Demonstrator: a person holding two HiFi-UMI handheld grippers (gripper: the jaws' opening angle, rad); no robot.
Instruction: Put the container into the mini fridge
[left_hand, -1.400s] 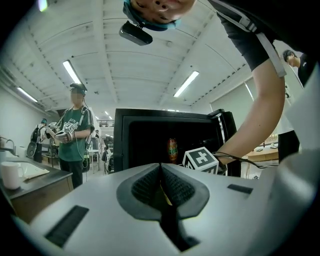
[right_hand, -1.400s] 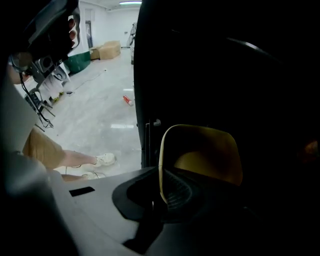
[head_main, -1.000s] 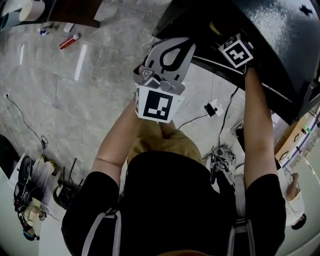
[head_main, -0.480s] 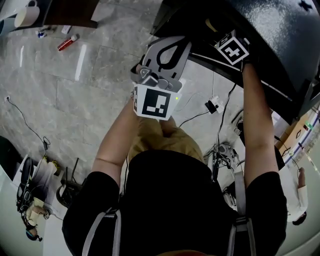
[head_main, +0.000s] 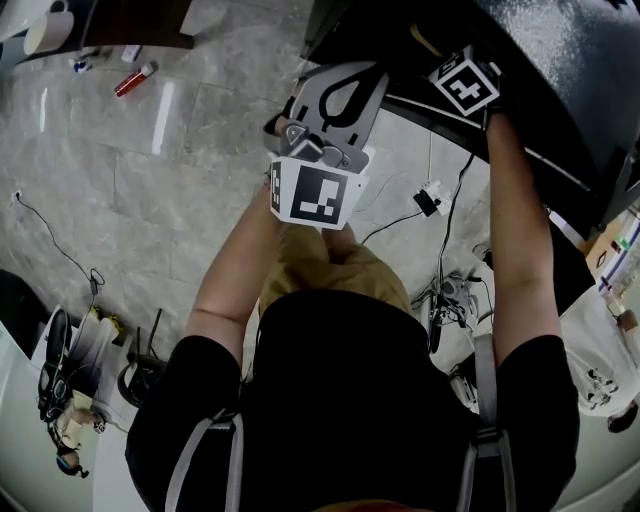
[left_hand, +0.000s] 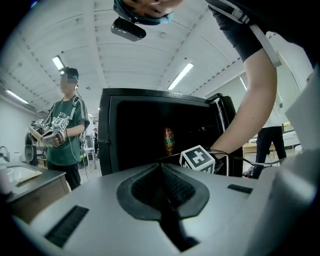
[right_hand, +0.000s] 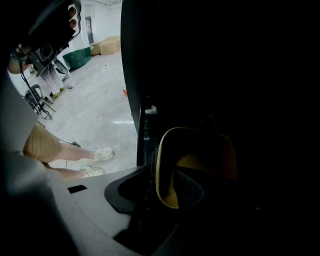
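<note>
Inside the mini fridge (right_hand: 132, 75), the right tool (right_hand: 165, 189) (jaws just opened) straddles one wall of the yellow container (right_hand: 200, 147).

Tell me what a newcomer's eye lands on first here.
The open black mini fridge fills the left gripper view, with a drink standing inside. In the right gripper view, the right gripper reaches into the dark interior. Its jaws have just opened, and a wall of the yellow container is between them.

Glossy black mini fridge (left_hand: 107, 130), matt grey plastic left claw (left_hand: 161, 170), polished stone-look floor (head_main: 150, 170), smooth yellow container (right_hand: 164, 170)
</note>
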